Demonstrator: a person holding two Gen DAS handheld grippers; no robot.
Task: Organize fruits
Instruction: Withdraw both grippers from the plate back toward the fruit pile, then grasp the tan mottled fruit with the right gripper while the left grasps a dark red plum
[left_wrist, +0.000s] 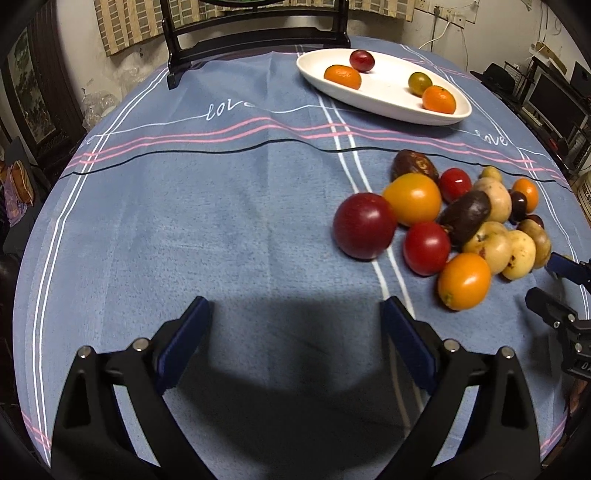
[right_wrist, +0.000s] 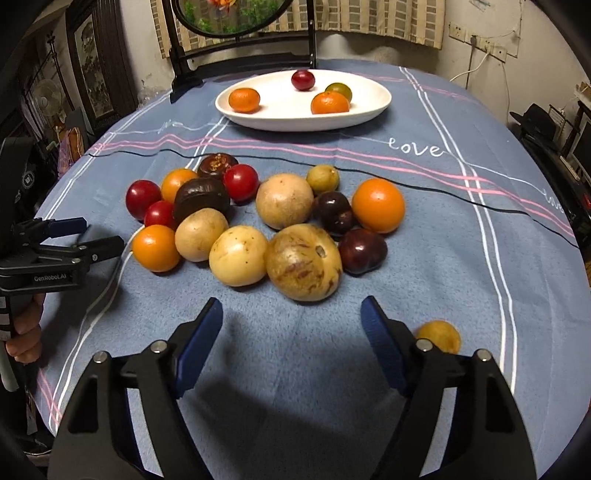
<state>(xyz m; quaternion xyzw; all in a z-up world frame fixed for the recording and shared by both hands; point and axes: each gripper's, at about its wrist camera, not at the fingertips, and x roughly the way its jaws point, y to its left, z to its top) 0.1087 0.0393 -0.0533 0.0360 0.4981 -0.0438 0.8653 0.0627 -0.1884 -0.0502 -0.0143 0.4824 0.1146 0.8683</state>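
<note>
My left tool (left_wrist: 295, 317) and right tool (right_wrist: 291, 317) hang released above the blue-clothed bench (right_wrist: 443, 258). Loose fruits cluster before a white oval ceramic plate (right_wrist: 369, 110) holding four.

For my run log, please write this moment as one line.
left gripper: open, empty | right gripper: open, empty | white plate: four fruits

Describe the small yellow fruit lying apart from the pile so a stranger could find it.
Start at the heap of mixed fruit on the blue striped tablecloth. Look nearer the camera, beside the right hand-held gripper: the small round yellow fruit lies alone, touching no other fruit.
</note>
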